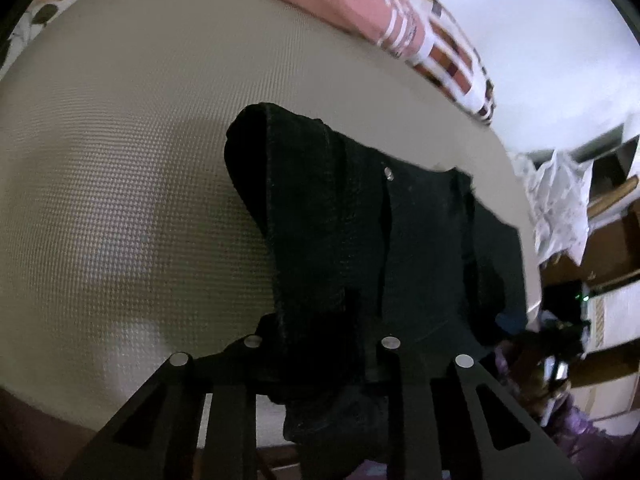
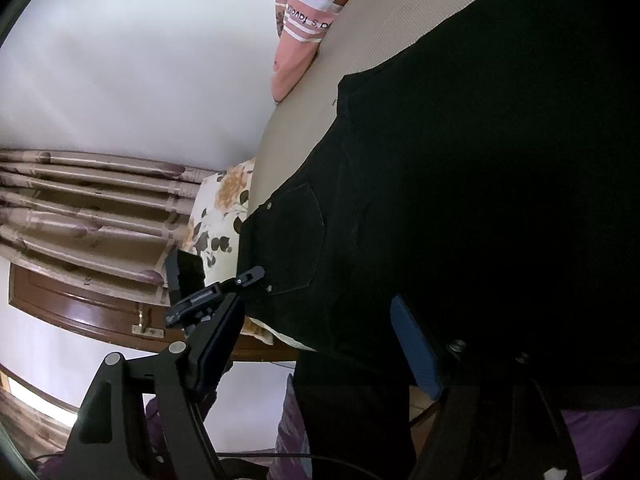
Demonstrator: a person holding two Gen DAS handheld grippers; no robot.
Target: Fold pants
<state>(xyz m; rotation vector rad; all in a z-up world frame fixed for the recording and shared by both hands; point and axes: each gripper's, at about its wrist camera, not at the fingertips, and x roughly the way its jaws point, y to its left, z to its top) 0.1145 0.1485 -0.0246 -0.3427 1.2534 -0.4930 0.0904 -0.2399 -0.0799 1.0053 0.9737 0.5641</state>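
Black pants (image 1: 360, 240) lie bunched on a beige textured mattress (image 1: 140, 160), with a metal rivet showing near the waist. My left gripper (image 1: 320, 352) is shut on a fold of the pants. The cloth rises between its jaws and hides the fingertips. In the right wrist view the pants (image 2: 440, 160) fill the right side, back pocket facing me, and hang over the edge of the mattress (image 2: 360, 40). My right gripper (image 2: 316, 308) stands open. Its dark left pad (image 2: 216, 340) is clear of the cloth, and the blue right pad (image 2: 416, 352) lies against the hanging fabric.
A pink striped cloth (image 1: 360, 12) lies at the far edge of the mattress. A floral pillow (image 2: 224, 208) sits at one corner. A white patterned cloth (image 1: 560, 208) and wooden furniture stand beyond the right edge. Purple fabric (image 1: 580, 432) lies below.
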